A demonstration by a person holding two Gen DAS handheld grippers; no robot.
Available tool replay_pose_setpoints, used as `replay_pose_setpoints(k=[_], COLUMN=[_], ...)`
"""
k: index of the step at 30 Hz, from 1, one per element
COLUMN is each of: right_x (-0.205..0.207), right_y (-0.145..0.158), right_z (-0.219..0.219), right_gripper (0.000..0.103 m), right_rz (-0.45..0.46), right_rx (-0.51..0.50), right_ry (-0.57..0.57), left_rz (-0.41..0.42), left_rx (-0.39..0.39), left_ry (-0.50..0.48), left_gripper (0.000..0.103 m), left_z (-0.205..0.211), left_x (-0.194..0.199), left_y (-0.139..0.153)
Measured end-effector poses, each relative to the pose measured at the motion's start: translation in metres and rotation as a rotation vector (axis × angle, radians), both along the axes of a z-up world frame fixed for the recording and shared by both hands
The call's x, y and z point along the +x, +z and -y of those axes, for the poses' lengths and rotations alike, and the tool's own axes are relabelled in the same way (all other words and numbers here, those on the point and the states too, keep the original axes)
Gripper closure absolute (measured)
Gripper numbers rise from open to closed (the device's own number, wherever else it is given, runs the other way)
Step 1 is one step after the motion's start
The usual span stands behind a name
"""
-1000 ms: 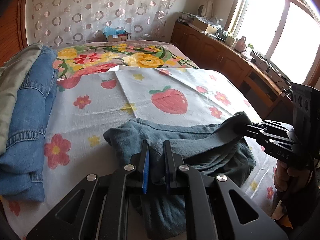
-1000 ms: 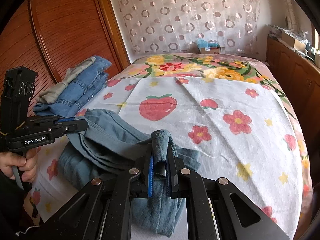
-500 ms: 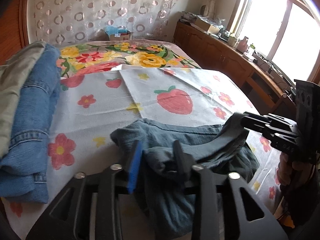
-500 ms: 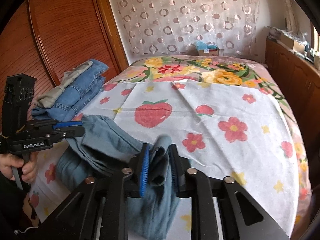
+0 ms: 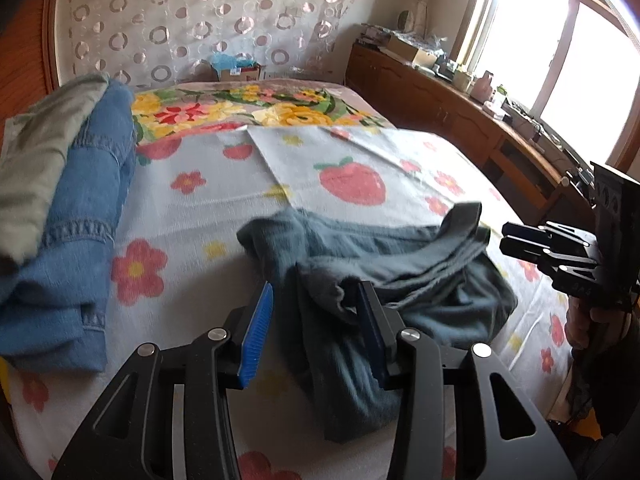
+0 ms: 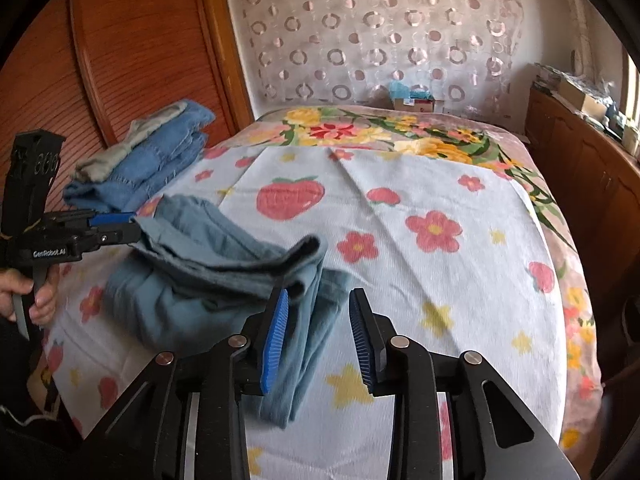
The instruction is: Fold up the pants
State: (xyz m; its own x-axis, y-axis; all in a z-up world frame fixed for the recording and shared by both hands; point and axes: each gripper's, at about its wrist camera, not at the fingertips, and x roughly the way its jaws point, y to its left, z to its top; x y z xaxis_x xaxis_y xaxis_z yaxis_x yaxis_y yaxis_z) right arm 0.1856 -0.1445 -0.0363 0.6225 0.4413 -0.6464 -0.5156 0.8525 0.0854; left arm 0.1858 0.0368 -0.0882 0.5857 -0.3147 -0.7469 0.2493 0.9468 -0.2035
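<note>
With my left gripper (image 5: 316,320) and right gripper (image 6: 318,334) both opening off the rumpled grey-blue cotton pants (image 5: 384,264), they lie bunched on the strawberry-print bedsheet (image 6: 460,272), needing smoothing.

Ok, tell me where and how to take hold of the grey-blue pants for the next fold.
Grip the raised band edge of the grey-blue pants, which arches clear of the bedsheet, one hand-held gripper near each end. Come from the near bed edge, angled down, pads astride the band: both already straddle cloth there with jaws opening.
</note>
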Motion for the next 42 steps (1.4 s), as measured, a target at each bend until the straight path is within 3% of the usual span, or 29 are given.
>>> replay_pose_setpoints(k=[8, 14, 16, 17, 23, 33, 36, 38, 42], right_x=[0.015, 0.032, 0.04, 0.045, 0.06, 0.061, 0.061, 0.06, 0.055], right_y=[-0.004, -0.003, -0.004, -0.004, -0.007, -0.008, -0.006, -0.006, -0.001], right_z=[-0.019, -0.031, -0.033, -0.034, -0.029, -0.032, -0.031, -0.029, -0.024], right_gripper=[0.068, 0.069, 0.09, 0.091, 0.095, 0.095, 0.095, 0.095, 0.095], right_rz=[-0.002, 0.007, -0.003, -0.007, 0.0, -0.018, -0.016, -0.013, 0.005], right_rx=[-0.066, -0.058, -0.051, -0.039, -0.031, -0.042, -0.038, -0.036, -0.01], right_ry=[0.056, 0.122, 0.13, 0.131, 0.033, 0.009, 0.009, 0.007, 0.005], left_rz=[0.016, 0.016, 0.016, 0.016, 0.031, 0.032, 0.03, 0.037, 0.099], left_rx=[-0.02, -0.022, -0.019, -0.019, -0.032, -0.016, -0.001, 0.006, -0.001], left_ry=[-0.009, -0.012, -0.013, -0.012, -0.009, -0.072, -0.081, -0.077, -0.053], left_gripper=[0.058, 0.052, 0.052, 0.052, 0.052, 0.052, 0.067, 0.09, 0.092], left_z=[-0.002, -0.003, -0.003, -0.003, -0.005, 0.012, 0.016, 0.017, 0.016], left_x=[-0.006, -0.008, -0.008, -0.008, -0.006, 0.019, 0.025, 0.027, 0.027], left_y=[0.006, 0.007, 0.007, 0.007, 0.009, 0.002, -0.001, -0.001, 0.016])
